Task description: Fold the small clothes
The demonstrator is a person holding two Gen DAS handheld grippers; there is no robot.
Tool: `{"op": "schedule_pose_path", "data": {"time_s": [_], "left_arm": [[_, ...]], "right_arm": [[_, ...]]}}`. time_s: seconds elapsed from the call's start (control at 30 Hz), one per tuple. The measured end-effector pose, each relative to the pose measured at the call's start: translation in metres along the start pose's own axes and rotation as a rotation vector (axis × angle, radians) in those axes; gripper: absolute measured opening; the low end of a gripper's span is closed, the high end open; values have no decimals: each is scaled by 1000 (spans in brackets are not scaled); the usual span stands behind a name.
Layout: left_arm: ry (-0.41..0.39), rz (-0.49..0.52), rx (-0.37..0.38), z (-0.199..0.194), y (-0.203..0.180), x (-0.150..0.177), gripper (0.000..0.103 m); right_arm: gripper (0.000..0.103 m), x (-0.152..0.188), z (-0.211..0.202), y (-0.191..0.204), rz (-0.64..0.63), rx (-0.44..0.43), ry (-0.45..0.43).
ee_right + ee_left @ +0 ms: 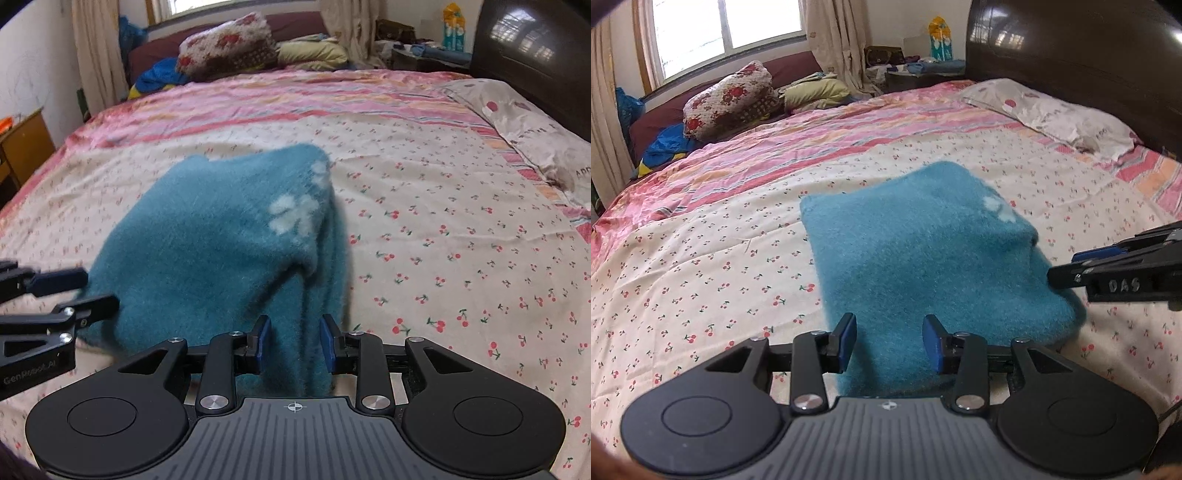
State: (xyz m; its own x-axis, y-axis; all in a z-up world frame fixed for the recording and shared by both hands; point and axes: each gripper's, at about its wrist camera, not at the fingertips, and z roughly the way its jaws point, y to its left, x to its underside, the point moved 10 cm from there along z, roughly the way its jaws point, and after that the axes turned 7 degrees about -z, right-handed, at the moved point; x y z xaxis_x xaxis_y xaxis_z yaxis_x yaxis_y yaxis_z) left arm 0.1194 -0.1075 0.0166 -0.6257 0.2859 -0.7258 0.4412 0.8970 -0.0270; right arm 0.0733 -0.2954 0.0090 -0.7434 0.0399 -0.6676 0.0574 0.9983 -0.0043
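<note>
**Teal sweater folded on the bed, both grippers at its near edge**

Where the bed's cherry-print cream sheet point(701, 266) spreads flat, a fuzzy teal knitted sweater point(923, 258) lies folded in a thick, roughly rectangular pile near the middle of the mattress. White paw-print marks point(291, 216) show on its upper layer, toward the right side in the right wrist view.

Left gripper point(889, 341): black frame, blue-padded fingers point(849, 341) standing apart. Near edge of the sweater sits in the gap between them; pads do not press on the cloth. In the right wrist view the same gripper comes in from the left edge, its tips at the sweater's left side.

Right gripper point(295, 341): fingers point(263, 341) likewise apart, a hanging fold of teal knit between them, no pinch visible. From the left wrist view it enters from the right, tips touching or just beside the sweater's right edge; I cannot tell which.

Surroundings: pink striped band of the sheet point(849, 122) beyond the cherry print. White patterned pillow point(1052, 114) at the right, against a dark glossy headboard point(1071, 44). Floral red-and-cream folded quilt point(731, 99) and a pale yellow-green cushion point(816, 92) lie on the far side under a window point(724, 29) with beige curtains point(834, 40).
</note>
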Motion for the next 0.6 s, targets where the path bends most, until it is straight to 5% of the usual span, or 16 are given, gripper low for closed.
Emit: {"op": "schedule_pose_path", "data": {"time_s": [0.3, 0.47, 0.6], "left_arm": [[-41, -108, 40, 10, 46, -22, 55], [2, -235, 153, 38, 59, -16, 59], [-11, -244, 215, 38, 60, -18, 60]], "right_arm": [[67, -21, 19, -28, 119, -71, -52], [76, -19, 48, -31, 219, -184, -24], [78, -15, 53, -33, 252, -255, -16]]}}
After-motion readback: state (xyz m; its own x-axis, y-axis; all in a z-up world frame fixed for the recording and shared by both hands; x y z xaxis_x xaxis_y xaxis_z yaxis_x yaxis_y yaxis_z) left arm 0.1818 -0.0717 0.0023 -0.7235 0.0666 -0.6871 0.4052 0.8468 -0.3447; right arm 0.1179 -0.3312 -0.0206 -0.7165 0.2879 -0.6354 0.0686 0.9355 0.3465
